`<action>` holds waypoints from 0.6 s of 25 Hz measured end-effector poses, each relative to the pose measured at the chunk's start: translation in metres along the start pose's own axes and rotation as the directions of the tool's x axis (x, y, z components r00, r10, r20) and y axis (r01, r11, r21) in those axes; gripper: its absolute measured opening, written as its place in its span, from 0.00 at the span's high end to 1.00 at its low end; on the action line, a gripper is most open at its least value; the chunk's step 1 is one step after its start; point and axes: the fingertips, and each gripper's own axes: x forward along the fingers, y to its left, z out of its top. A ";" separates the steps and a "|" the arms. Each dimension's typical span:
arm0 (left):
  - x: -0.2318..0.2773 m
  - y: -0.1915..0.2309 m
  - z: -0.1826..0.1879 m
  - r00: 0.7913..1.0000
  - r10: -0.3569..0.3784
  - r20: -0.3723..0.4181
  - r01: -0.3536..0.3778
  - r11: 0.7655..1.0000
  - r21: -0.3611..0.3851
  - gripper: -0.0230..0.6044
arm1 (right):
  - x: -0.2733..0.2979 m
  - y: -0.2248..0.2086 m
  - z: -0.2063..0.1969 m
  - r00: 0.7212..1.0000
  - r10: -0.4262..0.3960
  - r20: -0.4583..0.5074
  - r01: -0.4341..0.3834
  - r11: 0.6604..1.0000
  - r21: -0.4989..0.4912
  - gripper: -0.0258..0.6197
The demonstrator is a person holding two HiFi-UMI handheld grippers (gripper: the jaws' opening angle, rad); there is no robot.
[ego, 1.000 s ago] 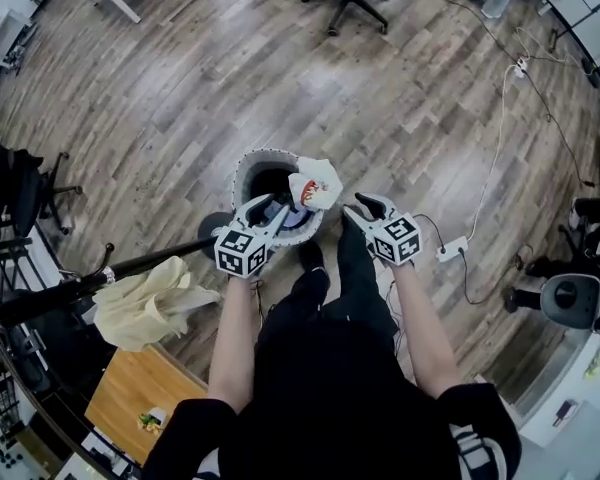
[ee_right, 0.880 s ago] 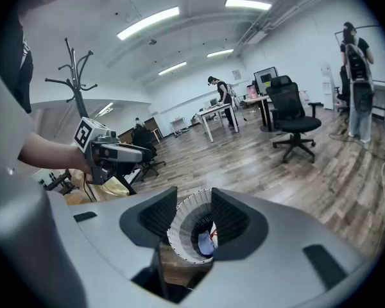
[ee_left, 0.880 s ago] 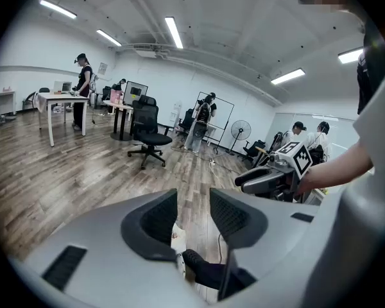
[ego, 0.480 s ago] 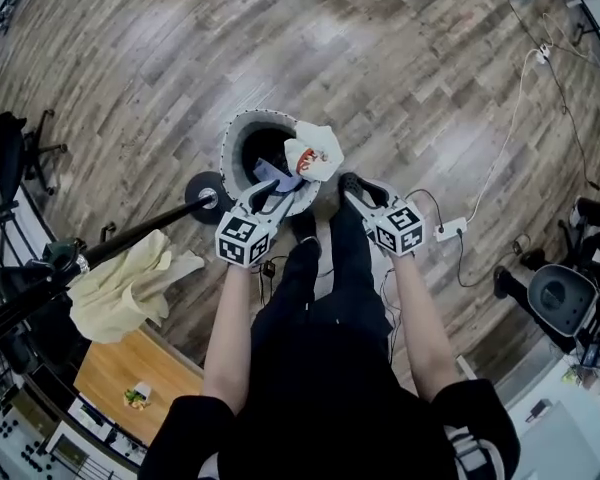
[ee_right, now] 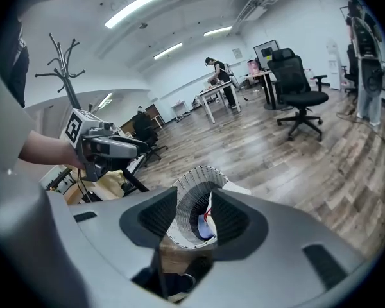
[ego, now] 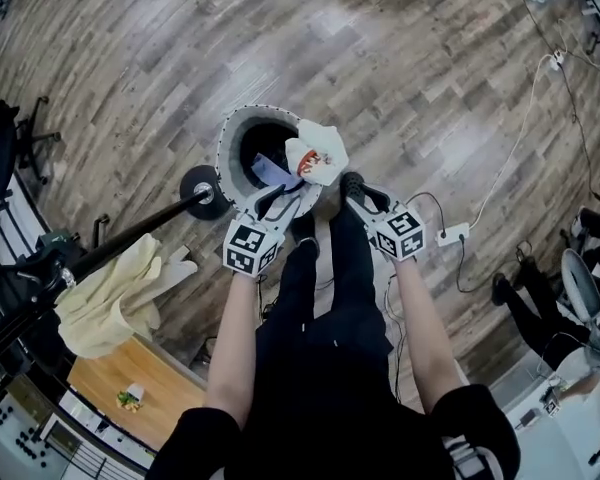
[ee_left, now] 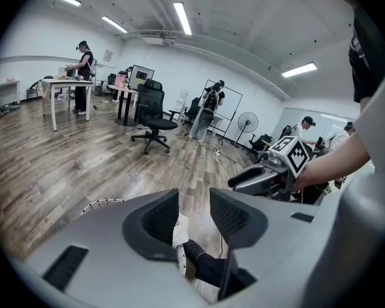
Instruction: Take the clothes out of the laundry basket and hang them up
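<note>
Left gripper view: left gripper (ee_left: 194, 218), jaws partly apart, nothing between the pads. Through the gap, a dark shoe (ee_left: 192, 249) and the floor.

Right gripper view: right gripper (ee_right: 194, 213), jaws likewise partly apart and empty. The laundry basket (ee_right: 201, 173) is framed between them, further off and not touched.

Head view: both grippers are low by the near side of the basket. The left is over its rim; the right is just beside it, above the person's feet.

Contents of basket: white garment with red print (ego: 315, 156), draped over the rim on the right-hand side; blue garment (ego: 270, 171), lower down inside.

Adjacent: dark stand pole (ego: 130, 248), with a pale yellow garment (ego: 115, 298) already hanging from it.

Step in hand, by judgement: the reach for the next item, nothing yet taken.

Next move calls for bringing one gripper onto the white garment and closing on a fold. The garment must then be lifted clear of the rim without tipping the basket and carried to the pole.
</note>
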 end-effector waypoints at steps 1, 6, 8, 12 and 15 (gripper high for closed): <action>0.004 0.000 -0.005 1.000 -0.001 -0.003 0.001 1.000 -0.002 0.71 | 0.004 -0.003 -0.003 1.000 0.002 -0.004 -0.002 1.000 0.001 0.69; 0.021 0.010 -0.029 1.000 0.015 0.008 -0.014 0.999 -0.043 0.71 | 0.027 -0.015 -0.018 1.000 0.013 -0.019 -0.013 1.000 0.005 0.69; 0.025 0.020 -0.036 0.999 0.035 0.023 -0.033 0.997 -0.073 0.71 | 0.038 -0.017 -0.025 0.999 0.025 -0.032 -0.025 1.000 -0.005 0.69; 0.036 0.037 -0.057 0.998 0.058 0.016 -0.056 0.992 -0.111 0.71 | 0.056 -0.020 -0.042 0.997 0.047 -0.063 -0.048 0.999 -0.023 0.69; 0.050 0.047 -0.074 0.998 0.063 -0.014 -0.064 0.991 -0.115 0.71 | 0.070 -0.028 -0.055 0.995 0.053 -0.086 -0.055 0.998 -0.025 0.69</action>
